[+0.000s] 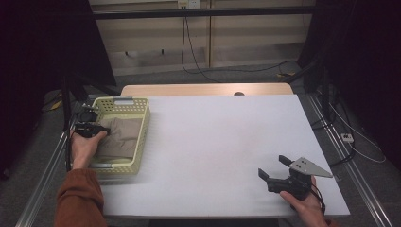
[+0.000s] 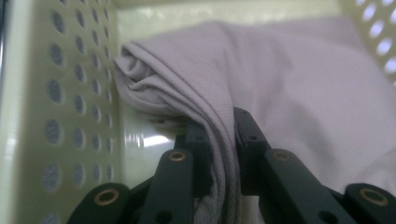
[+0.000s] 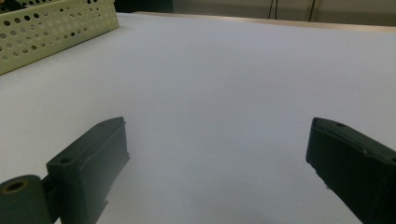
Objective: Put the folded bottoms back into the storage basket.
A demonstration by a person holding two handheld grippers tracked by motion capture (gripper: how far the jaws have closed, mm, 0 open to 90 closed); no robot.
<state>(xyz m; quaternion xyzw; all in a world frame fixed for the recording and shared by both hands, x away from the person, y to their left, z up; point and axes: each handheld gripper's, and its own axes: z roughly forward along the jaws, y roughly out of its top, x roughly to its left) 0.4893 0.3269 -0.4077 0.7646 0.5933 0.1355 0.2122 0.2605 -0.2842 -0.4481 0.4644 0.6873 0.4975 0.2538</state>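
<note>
A folded grey-beige cloth (image 1: 122, 136) lies inside a pale yellow perforated basket (image 1: 142, 126) at the table's left edge. My left gripper (image 1: 100, 131) reaches into the basket from its left side. In the left gripper view its jaws are shut on a raised fold of the cloth (image 2: 219, 126), with the basket wall (image 2: 70, 102) close on the left. My right gripper (image 1: 273, 166) rests low over the white table near the front right, jaws wide open. In the right gripper view nothing lies between its jaws, around my right gripper (image 3: 217, 140).
The white table top (image 1: 222, 137) spreads between the basket and my right gripper. The basket (image 3: 56, 23) shows far off at the upper left of the right gripper view. Cables and dark stands lie beyond the table's far edge.
</note>
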